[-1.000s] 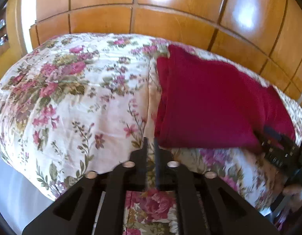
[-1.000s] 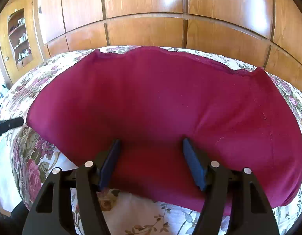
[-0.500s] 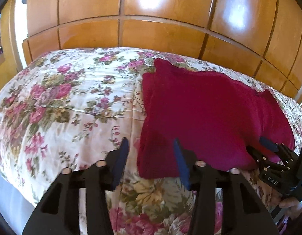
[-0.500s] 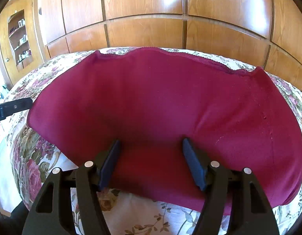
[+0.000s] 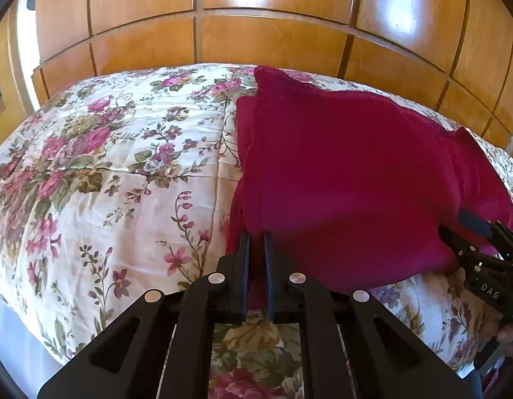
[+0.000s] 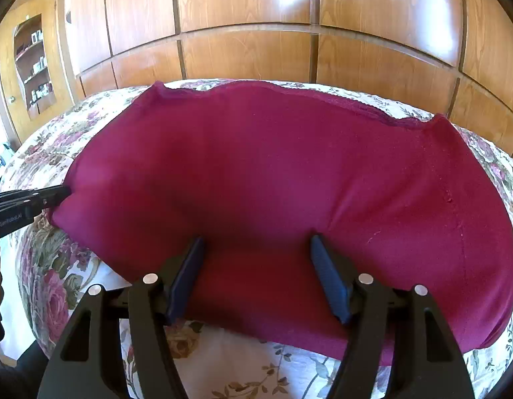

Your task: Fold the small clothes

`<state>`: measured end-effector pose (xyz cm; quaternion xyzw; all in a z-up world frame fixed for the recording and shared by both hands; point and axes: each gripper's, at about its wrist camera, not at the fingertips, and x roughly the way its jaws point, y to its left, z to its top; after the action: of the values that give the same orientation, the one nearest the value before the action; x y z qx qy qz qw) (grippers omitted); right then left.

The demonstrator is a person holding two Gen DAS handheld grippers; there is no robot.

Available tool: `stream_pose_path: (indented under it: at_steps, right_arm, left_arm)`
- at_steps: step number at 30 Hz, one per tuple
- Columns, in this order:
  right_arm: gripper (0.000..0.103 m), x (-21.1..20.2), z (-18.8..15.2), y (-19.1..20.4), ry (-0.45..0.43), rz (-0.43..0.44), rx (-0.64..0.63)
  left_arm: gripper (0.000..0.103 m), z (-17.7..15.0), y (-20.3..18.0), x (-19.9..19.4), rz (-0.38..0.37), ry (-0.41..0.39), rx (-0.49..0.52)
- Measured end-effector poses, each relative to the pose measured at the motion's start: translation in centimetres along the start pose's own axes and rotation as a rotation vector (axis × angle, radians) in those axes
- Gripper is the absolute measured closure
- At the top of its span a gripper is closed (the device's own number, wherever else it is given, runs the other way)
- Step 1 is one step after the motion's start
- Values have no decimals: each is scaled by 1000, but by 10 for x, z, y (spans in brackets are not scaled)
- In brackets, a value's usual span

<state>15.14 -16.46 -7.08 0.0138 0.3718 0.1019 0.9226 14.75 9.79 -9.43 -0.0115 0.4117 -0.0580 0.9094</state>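
**Two grippers at the near edge of one red garment on a flowered bed**

Nearest the viewer were two black hand-held grippers. The left gripper [image 5: 256, 242] had its jaws pressed together, pinching the near left corner of the garment; a thin strip of red cloth showed between its fingers. The right gripper [image 6: 256, 252] had its jaws spread wide over the garment's near edge, its blue pads [image 6: 329, 279] on either side of the cloth and not squeezing it. In the left wrist view, a fingertip of the person [image 5: 510, 334] showed at the lower right, below the right gripper.

There was one garment [image 6: 273, 173], a plain deep crimson knit. It lay flat on the bed, towards the right side of it in the left wrist view. Its left side showed a doubled edge, one layer over another. Its far edge was wavy and slightly rough, and a stitched seam ran down its right side.

Beneath it was one bedspread [image 5: 100, 179], cream with pink roses and green leaves. Beyond the bed stood a wall of glossy wooden panels [image 6: 249, 56]. At far left, one wooden cabinet [image 6: 33, 66] held small items on shelves.
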Motion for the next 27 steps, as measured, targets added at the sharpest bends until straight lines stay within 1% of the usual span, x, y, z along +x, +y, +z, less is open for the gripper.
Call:
stream_pose_path:
  at_steps: [4, 9, 10, 12, 13, 15, 16, 17, 20, 23, 25, 26, 27]
  right_arm:
    - [36, -1, 1, -2, 3, 2, 2]
    - [36, -1, 2, -3, 8, 3, 3]
    - [35, -2, 3, -3, 16, 6, 4]
    - [26, -5, 9, -6, 54, 34, 15]
    - [24, -7, 11, -8, 72, 53, 28]
    - [19, -17, 17, -20, 90, 92, 85]
    - [18, -27, 19, -31, 79, 93, 124]
    - [18, -37, 20, -42, 61, 87, 158]
    - [18, -61, 19, -78, 21, 46, 251]
    - [18, -82, 13, -122, -11, -53, 340]
    - [24, -87, 9, -148, -7, -106, 393]
    - [31, -86, 7, -158, 4, -117, 418]
    - [39, -84, 5, -165, 16, -116, 438]
  left_arm:
    - [94, 9, 3, -9, -21, -2, -57]
    - [94, 17, 1, -26, -3, -47, -50]
    - [94, 19, 0, -29, -3, -58, -45]
    - [94, 23, -5, -34, -9, -76, -33]
    - [94, 25, -7, -35, -14, -81, -24]
    - [93, 27, -13, -34, -20, -83, -4]
    - [78, 28, -18, -33, -24, -79, 7]
    - [68, 28, -20, -31, -33, -78, 9]
    - [67, 28, -28, -26, -53, -67, 13]
    - [67, 31, -33, -18, -64, -43, 11]
    - [67, 33, -37, -17, -70, -45, 20]
    - [67, 34, -40, -16, -70, -47, 31]
    - [67, 36, -42, -15, -68, -48, 41]
